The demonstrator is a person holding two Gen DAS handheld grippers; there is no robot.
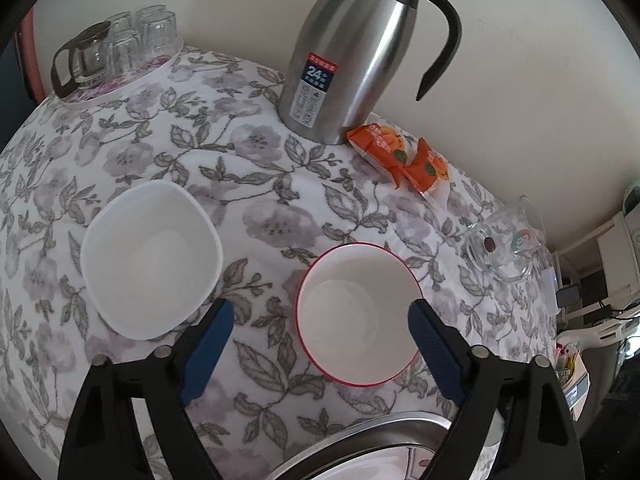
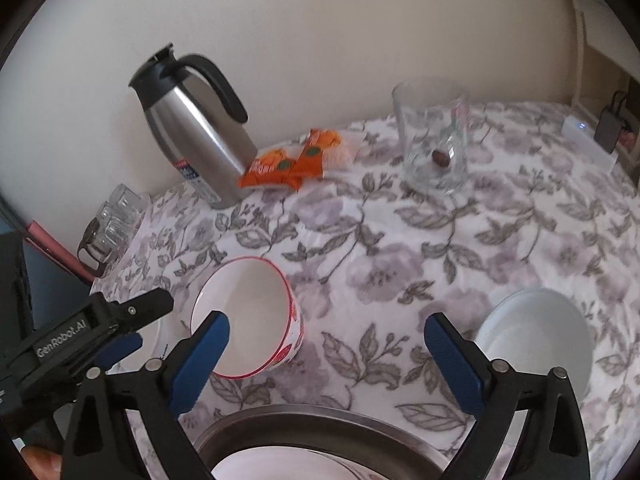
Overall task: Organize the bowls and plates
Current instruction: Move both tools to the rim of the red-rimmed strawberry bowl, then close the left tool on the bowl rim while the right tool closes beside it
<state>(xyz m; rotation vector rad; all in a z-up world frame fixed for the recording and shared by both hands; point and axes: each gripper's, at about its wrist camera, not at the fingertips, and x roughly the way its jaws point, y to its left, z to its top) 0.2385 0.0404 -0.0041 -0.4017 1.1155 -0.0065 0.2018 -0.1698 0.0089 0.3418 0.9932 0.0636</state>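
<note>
My left gripper (image 1: 320,316) is spread wide with nothing between its blue pads, pointing steeply down at the flowered tablecloth (image 1: 256,184). The red-rimmed bowl (image 1: 358,314) stands just ahead, mostly inside the gap; my right-hand finger (image 1: 434,344) covers part of its rim, and I cannot tell whether it touches. Beyond my other pad lies the square white plate (image 1: 150,258), clear of the gripper. Under my fingers a steel-rimmed basin (image 1: 384,430) is cut off by the frame, something white with a pink mark inside, too little showing to name.

My right gripper (image 2: 327,338) also gapes, empty. Its left pad overlaps the same bowl's near rim; to its right sits a round white plate (image 2: 536,338), partly behind my finger.

Farther out stand a steel thermos jug (image 1: 352,56), orange snack packets (image 1: 400,156) beside it, and a glass mug (image 1: 504,240) with a small dark thing inside, too small to identify. Upturned glasses on a tray (image 1: 120,44) are blurred at the edge.
</note>
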